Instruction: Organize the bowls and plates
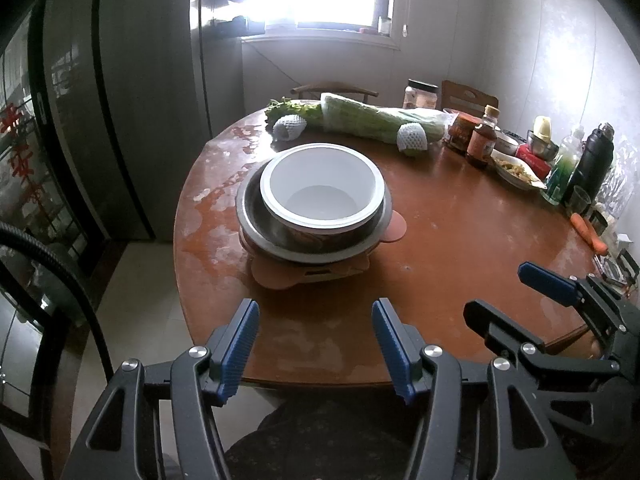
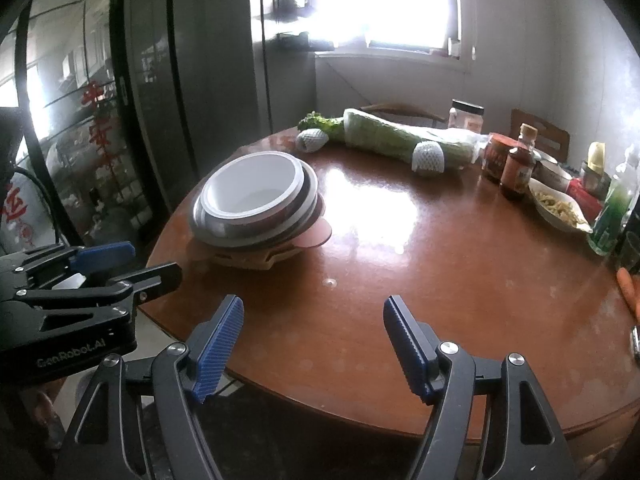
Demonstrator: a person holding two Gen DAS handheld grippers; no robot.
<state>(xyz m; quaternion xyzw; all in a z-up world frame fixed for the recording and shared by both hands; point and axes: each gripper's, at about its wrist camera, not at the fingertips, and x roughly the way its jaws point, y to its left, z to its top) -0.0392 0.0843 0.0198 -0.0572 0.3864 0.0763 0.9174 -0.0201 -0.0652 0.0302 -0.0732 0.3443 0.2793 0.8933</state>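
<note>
Both claws gape empty over the tabletop (image 1: pixel 440 240) edge, the nested white bowl (image 1: pixel 322 186) and steel bowl (image 1: pixel 256 216) stack lying ahead of the left claw (image 1: pixel 316 344), nearer than the right claw (image 2: pixel 314 344).

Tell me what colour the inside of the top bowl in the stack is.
White inside the top bowl; the left wrist view shows it best.

The round table (image 2: pixel 400 264) is glossy brown wood, worn pale near its left edge. A smooth white bowl (image 1: pixel 324 188) nests in a shiny metal bowl (image 1: pixel 256 220); ribbed blue gripper pads (image 1: pixel 240 344) look matt.
</note>
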